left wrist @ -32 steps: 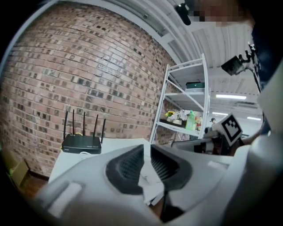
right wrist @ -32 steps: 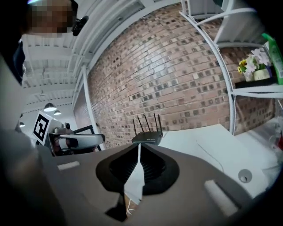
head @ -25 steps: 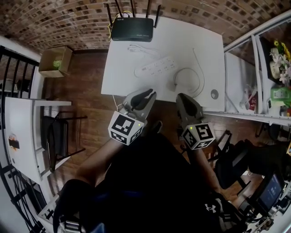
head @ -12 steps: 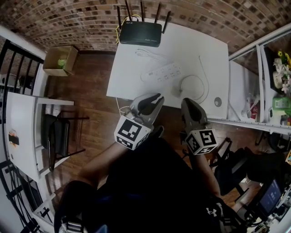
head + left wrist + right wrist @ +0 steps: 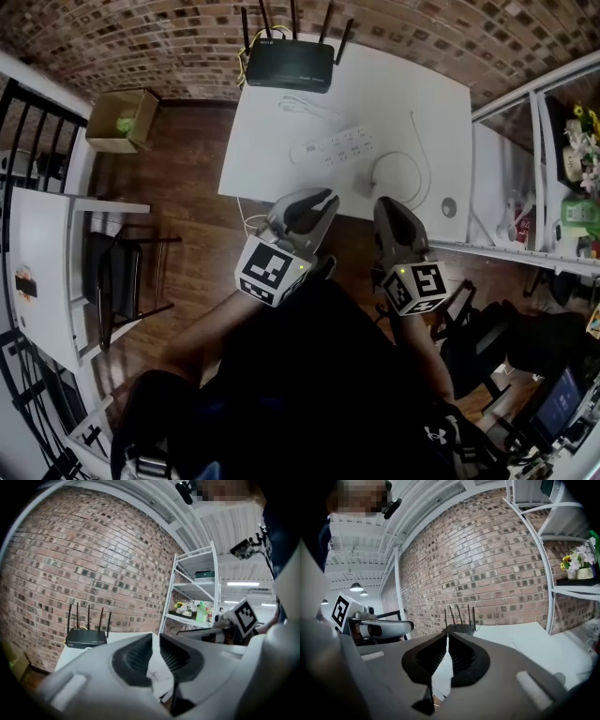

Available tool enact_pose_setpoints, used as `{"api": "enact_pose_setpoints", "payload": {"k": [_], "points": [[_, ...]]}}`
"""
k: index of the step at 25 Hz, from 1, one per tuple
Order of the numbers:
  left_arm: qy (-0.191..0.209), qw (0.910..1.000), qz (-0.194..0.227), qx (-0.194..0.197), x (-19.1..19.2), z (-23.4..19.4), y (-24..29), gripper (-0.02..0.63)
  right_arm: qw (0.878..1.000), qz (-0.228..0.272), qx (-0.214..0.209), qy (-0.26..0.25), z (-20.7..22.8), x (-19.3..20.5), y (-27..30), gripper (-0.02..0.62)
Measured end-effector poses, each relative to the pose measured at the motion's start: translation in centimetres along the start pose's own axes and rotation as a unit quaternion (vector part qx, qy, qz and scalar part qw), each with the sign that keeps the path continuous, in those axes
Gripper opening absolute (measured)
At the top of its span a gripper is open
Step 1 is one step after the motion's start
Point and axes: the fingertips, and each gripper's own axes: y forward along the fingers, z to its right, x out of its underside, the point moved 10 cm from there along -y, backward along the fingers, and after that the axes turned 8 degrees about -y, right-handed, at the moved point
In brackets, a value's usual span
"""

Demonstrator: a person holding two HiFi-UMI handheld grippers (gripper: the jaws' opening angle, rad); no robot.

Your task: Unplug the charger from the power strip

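**Charger handling: both tools short of the desk, nothing grasped**

Left tool (image 5: 155, 641): pads a narrow slit apart, nothing between them. Right tool (image 5: 447, 641): pads together, empty. Both hang at the near edge of the desk (image 5: 272, 122), pointing across it toward the router (image 5: 290, 64).

Power strip (image 5: 336, 148): lies flat and slantwise ahead of the left tool, between the tools and the router. Charger (image 5: 363, 185): a small white block ahead of the gap between the two tool tips, just beside the strip's right end. Its thin cable (image 5: 419, 164) loops away ahead of the right tool. The charger is too small here to confirm it is seated in a socket.

Handling, judged:
- Charger looks light, with a rigid and smooth plastic shell, so it is likely to slip. Clamp it across two flat faces of the body.
- Cable is soft, so don't pull on it.
- Strip is also light and would probably lift or slide with the pull. Pin it with the left tool, clear of the sockets.
- Right tool must open before it can take the charger body. Pull straight along the prongs, without rocking
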Motion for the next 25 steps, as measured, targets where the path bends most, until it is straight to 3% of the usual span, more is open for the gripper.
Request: {"api": "enact_pose_setpoints", "payload": {"k": [25], "points": [[-0.003, 1.0, -0.001, -0.008, 0.35, -0.64, -0.15, 0.048, 1.0, -0.005, -0.002, -0.003, -0.43, 0.4, 0.38, 0.017]]}}
